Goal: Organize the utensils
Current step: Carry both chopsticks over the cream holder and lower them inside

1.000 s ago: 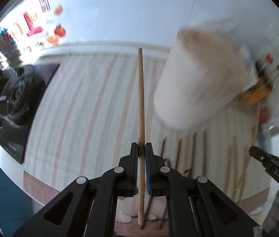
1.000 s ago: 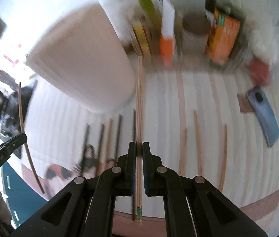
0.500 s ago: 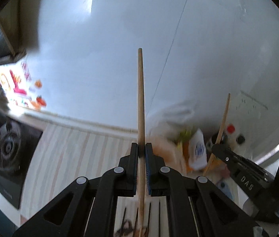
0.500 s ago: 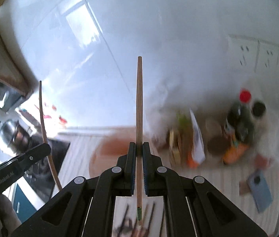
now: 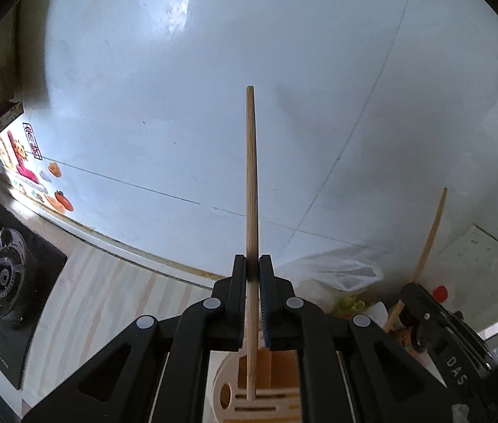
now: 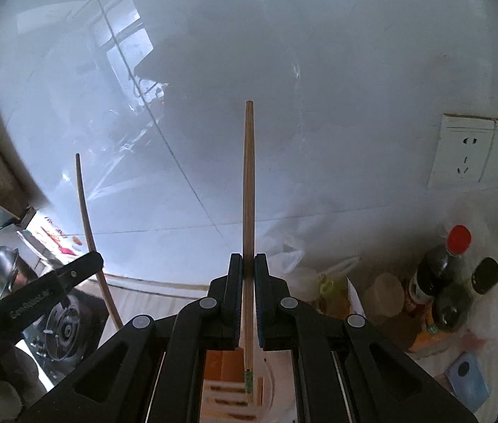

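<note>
Bottles [image 6: 439,282], a plastic bag [image 5: 333,271] and wall sockets [image 6: 478,155] crowd the right; a black stove [image 5: 2,275] lies left. Each gripper is clamped on one slim, round wooden chopstick: left gripper [image 5: 253,299] holds chopstick [image 5: 251,176], right gripper [image 6: 248,299] its own [image 6: 249,176], both upright above the slotted pale holder [image 5: 266,402].

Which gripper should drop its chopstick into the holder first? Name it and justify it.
Either, marginally the left gripper: its chopstick ends right over the holder, as does the right gripper's chopstick; no clear difference shows.
</note>
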